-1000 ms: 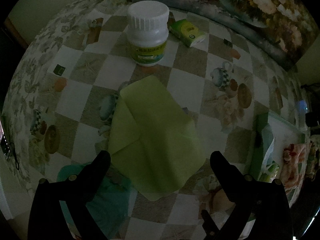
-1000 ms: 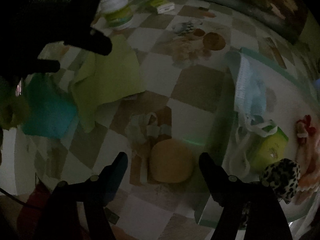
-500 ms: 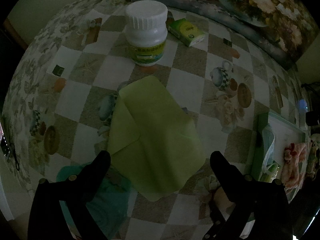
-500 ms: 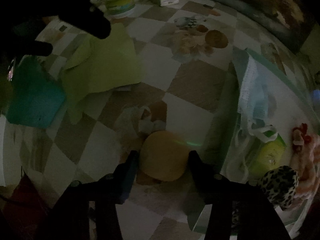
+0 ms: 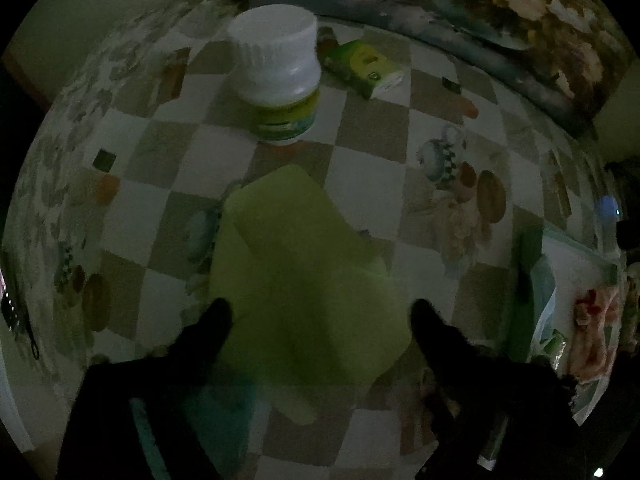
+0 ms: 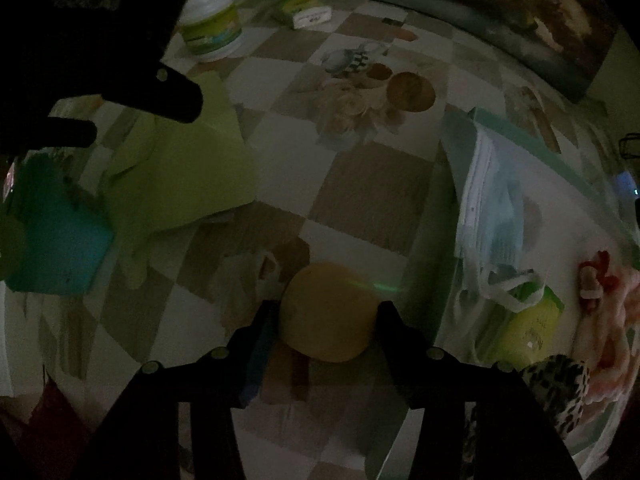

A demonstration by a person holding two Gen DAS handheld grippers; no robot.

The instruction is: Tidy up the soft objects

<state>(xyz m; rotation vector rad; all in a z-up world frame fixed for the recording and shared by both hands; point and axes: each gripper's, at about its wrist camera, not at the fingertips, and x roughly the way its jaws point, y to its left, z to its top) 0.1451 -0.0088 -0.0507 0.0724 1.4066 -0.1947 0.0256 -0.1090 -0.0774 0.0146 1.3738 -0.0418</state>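
A round yellow sponge (image 6: 329,312) sits on the checked tablecloth; my right gripper (image 6: 326,314) is shut on it, a finger pressing each side. A light green cloth (image 5: 296,280) lies spread on the table, with a teal cloth (image 5: 218,412) under its near corner. My left gripper (image 5: 320,312) is open and empty, its fingers straddling the green cloth from just above. The green cloth (image 6: 176,176) and teal cloth (image 6: 60,248) also show in the right wrist view, below the left gripper's dark body (image 6: 92,40).
A white jar (image 5: 280,76) and a green tissue pack (image 5: 362,66) stand at the back. A white tray (image 6: 532,216) at the right holds a face mask (image 6: 496,200), a green pack (image 6: 528,324), a leopard-print item (image 6: 560,384) and a pink plush toy (image 6: 616,308).
My right gripper moved forward and closed its fingers on the yellow sponge. My left gripper shifted slightly forward over the green cloth and stayed open.
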